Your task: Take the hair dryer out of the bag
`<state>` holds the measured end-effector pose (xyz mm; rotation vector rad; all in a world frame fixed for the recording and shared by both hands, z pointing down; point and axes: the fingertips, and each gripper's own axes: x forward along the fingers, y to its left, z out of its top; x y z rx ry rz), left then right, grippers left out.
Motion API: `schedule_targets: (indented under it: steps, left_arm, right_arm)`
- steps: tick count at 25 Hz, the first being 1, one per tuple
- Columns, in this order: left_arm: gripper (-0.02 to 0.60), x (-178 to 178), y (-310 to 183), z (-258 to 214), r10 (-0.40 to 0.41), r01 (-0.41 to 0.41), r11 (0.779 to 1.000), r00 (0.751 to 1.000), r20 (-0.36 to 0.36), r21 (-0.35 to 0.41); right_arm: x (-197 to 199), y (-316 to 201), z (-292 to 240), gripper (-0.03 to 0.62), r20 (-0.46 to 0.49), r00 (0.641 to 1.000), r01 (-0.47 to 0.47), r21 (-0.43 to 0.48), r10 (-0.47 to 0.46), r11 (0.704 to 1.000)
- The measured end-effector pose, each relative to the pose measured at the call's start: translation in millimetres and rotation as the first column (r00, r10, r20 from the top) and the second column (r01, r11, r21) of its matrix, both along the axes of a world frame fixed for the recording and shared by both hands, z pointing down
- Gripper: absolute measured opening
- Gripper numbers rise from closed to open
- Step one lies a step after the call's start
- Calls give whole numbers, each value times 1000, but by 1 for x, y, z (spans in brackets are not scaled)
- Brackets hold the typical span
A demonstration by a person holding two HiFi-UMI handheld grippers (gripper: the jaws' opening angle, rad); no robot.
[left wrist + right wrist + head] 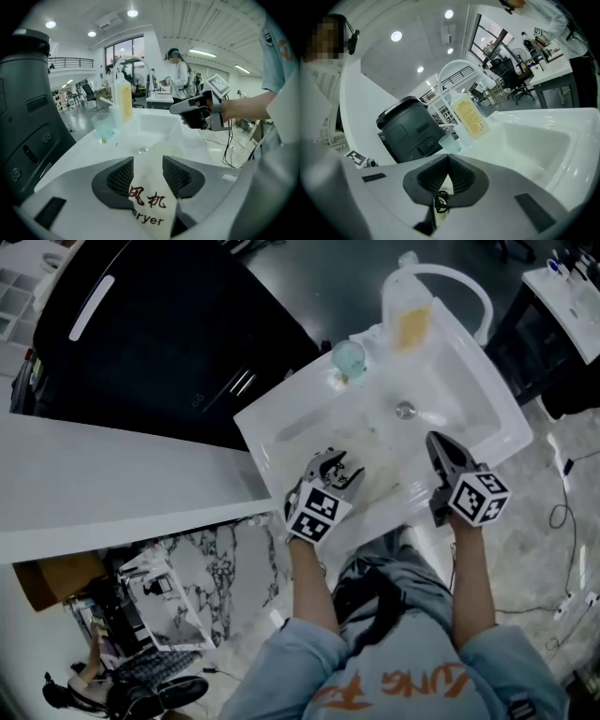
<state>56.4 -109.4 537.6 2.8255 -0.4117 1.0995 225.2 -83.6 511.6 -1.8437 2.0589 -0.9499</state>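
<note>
The white sink (473,381), set beside the bench (112,486), holds the pale cloth bag (380,482), which lies slack in the basin near the front rim. No hair dryer is seen in any view. It is judged to be inside the bag, so the step in hand is taken to be getting a hold on the bag.

The left gripper (339,470) is poised low over the bag. In the left gripper view its jaws are seen standing wide apart, with the bag's printed face lying between them and not squeezed. The right gripper (437,444) is held above the right side of the basin, apart from the bag, with its jaws closed together. Nothing is seen hanging from them.

A bite should be taken on a fold of cloth alone, away from the bag's mouth, so that the mouth is left free for the other gripper. Where the mouth lies cannot be told. The left jaws are best closed only once cloth is seated deep between the pads.

A small dark loop (440,202) shows at the root of the right jaws, and what it is cannot be told.
</note>
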Motion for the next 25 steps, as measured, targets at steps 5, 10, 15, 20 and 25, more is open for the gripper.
schedule_targets:
  steps: [5,10,15,20,25]
  left_arm:
    - [192,7,-5,16,101,-99,994,993,54,-47]
    - [193,14,-16,24,129,-124,990,989,71,-66]
    - [193,22,-10,39,208,-195,972,973,97,-128]
    - [193,25,-5,46,252,-227,949,963,93,-217]
    - [125,26,-3,60,293,-265,946,946,141,-185]
  right_arm:
    - [2,-9,10,0,0,1000,-15,-35,15,999]
    - [7,-16,13,0,-3,999,-36,-50,36,998]
    - [5,-21,16,0,-4,999,-42,-63,42,997]
    - [5,-22,18,0,-6,999,-52,-87,52,995]
    - [-1,-25,22,0,-12,999,-47,-114,46,992]
